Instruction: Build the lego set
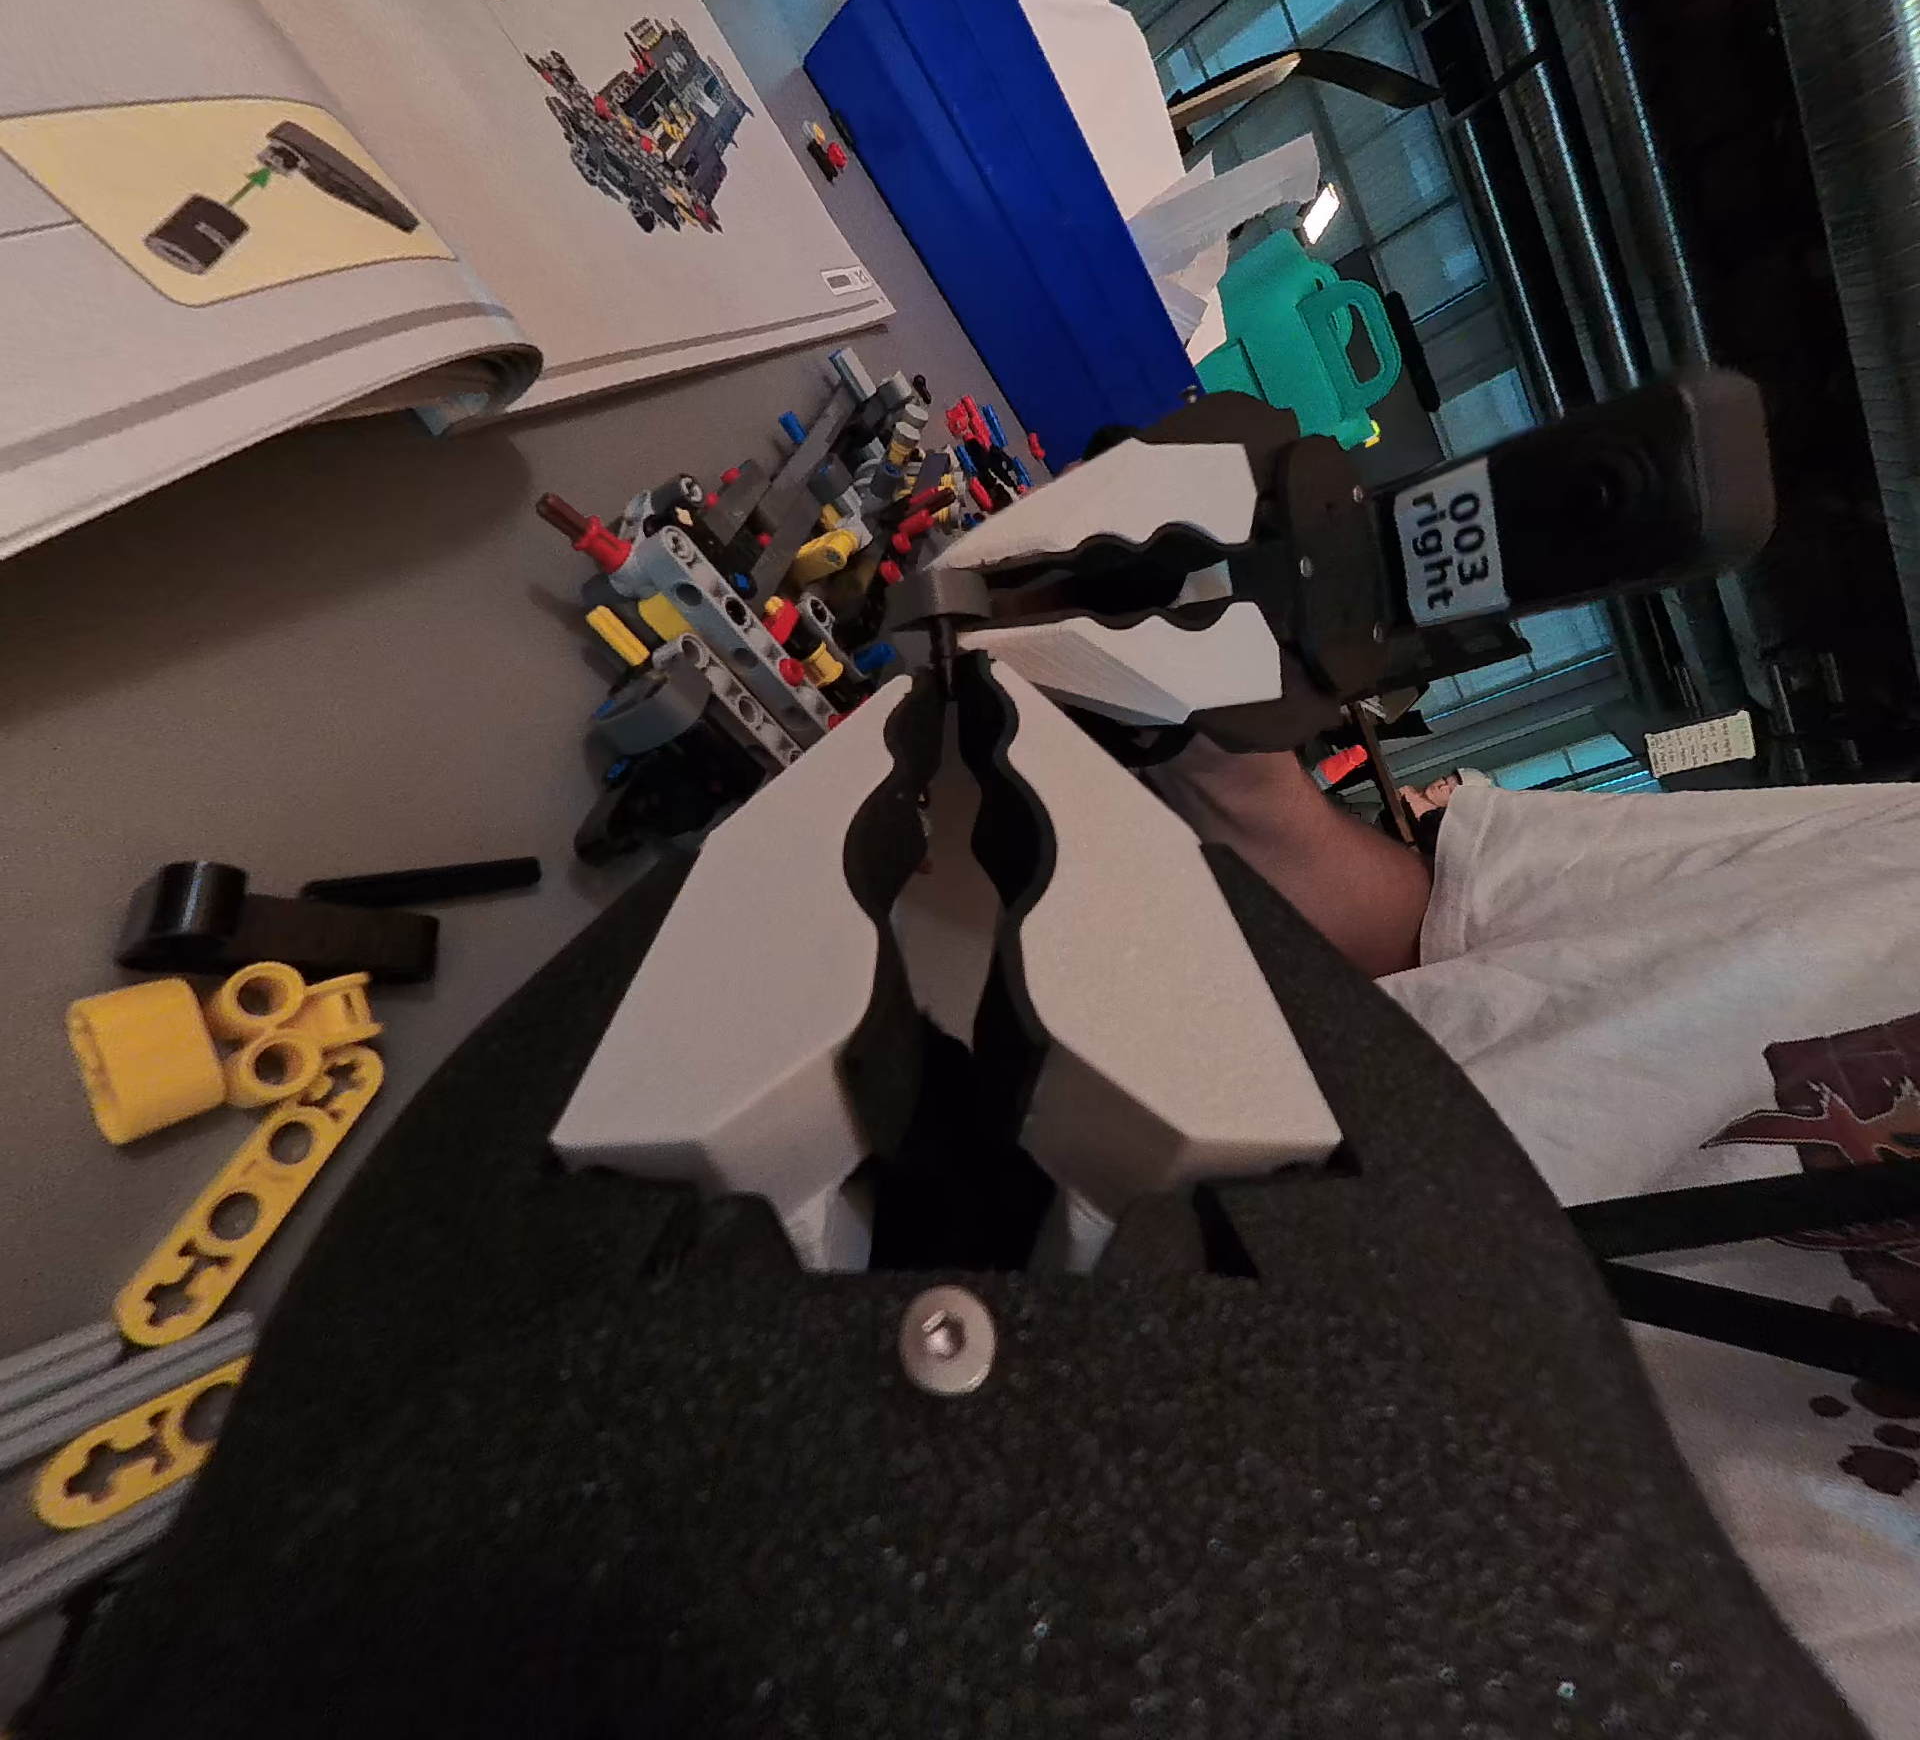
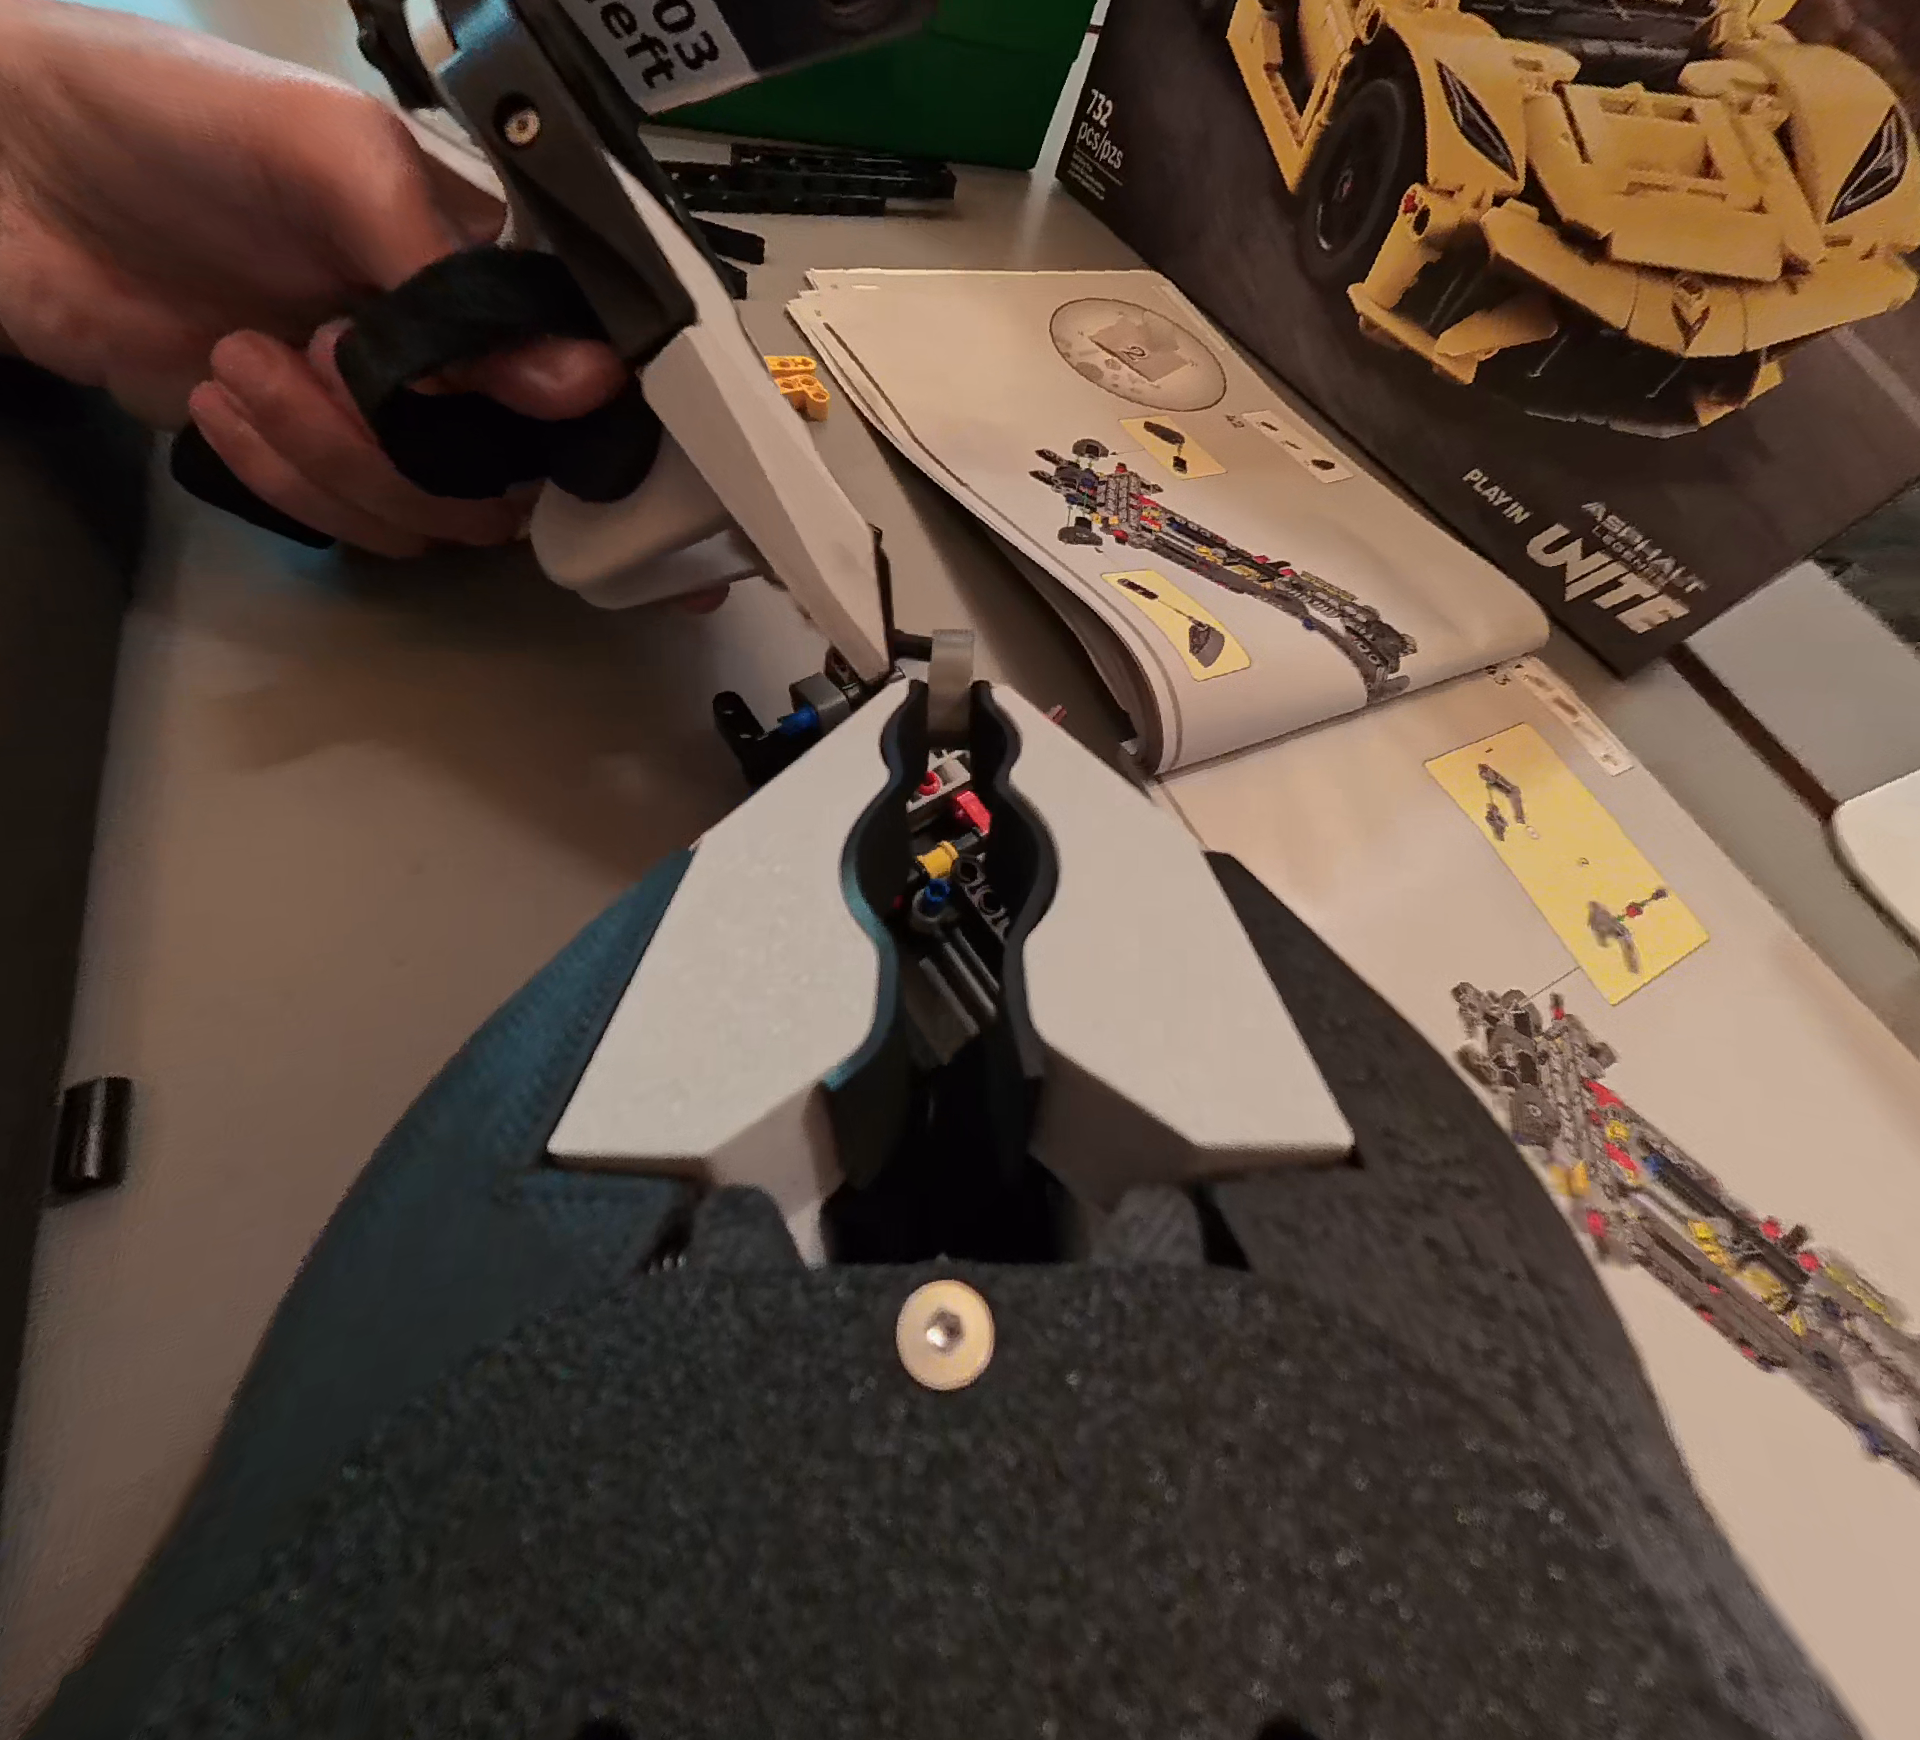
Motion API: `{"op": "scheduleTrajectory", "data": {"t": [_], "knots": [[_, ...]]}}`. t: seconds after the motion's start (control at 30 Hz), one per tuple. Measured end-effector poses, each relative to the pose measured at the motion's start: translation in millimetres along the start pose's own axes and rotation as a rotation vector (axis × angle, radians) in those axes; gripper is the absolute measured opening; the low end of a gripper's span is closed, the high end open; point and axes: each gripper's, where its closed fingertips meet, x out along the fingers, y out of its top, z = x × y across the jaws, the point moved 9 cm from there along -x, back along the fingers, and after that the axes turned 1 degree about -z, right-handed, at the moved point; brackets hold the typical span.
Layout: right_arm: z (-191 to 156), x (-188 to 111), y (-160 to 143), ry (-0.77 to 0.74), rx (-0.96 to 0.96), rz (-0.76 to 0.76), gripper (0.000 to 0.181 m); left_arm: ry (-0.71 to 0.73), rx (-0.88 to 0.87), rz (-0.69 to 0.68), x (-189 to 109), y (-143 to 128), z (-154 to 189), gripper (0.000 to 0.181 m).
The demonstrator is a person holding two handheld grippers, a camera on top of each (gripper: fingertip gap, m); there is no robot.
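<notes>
The partly built lego chassis [image 1: 727, 610], grey beams with red, yellow and blue pins, lies on the grey table. My left gripper [image 1: 940, 677] is shut on a small black pin [image 1: 943, 641] just above the chassis. My right gripper [image 1: 925, 601] comes in from the right, shut on a small grey piece [image 1: 940, 591] that touches the pin's top. In the right wrist view my right gripper [image 2: 951, 698] holds the grey piece [image 2: 953, 664], and the left gripper [image 2: 873, 651] slants down from the upper left to meet it. The chassis [image 2: 951, 859] shows between my fingers.
An open instruction book [image 1: 312, 236] [image 2: 1195, 527] lies beside the chassis. Loose yellow parts [image 1: 208, 1067], a black lever piece [image 1: 270, 932] and a black axle [image 1: 421, 880] lie near. A blue bin [image 1: 997, 173], a green bin [image 2: 977, 28], black beams [image 2: 810, 178] and the set's box [image 2: 1507, 184] stand behind.
</notes>
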Motion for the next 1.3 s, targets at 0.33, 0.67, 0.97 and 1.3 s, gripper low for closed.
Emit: {"op": "scheduleTrajectory", "data": {"t": [0.33, 0.67, 0.97, 1.3], "knots": [[0, 0, 2, 0.025, 0.061, 0.045, 0.006, 0.008, 0.018, -0.005, 1, -1, 1, 0.002], [0, -3, -2, 0.004, -0.134, 0.038, 0.006, -0.019, 0.013, -0.016, 0, -1, 2, 0.003], [-1, -3, -4, 0.002, -0.147, 0.003, 0.006, -0.005, 0.021, -0.024, 1, -2, 2, 0.002], [41, -19, -7, -0.034, 0.218, 0.022, 0.006, 0.323, 0.532, -0.280, 19, -18, 35, 0.003]]}}
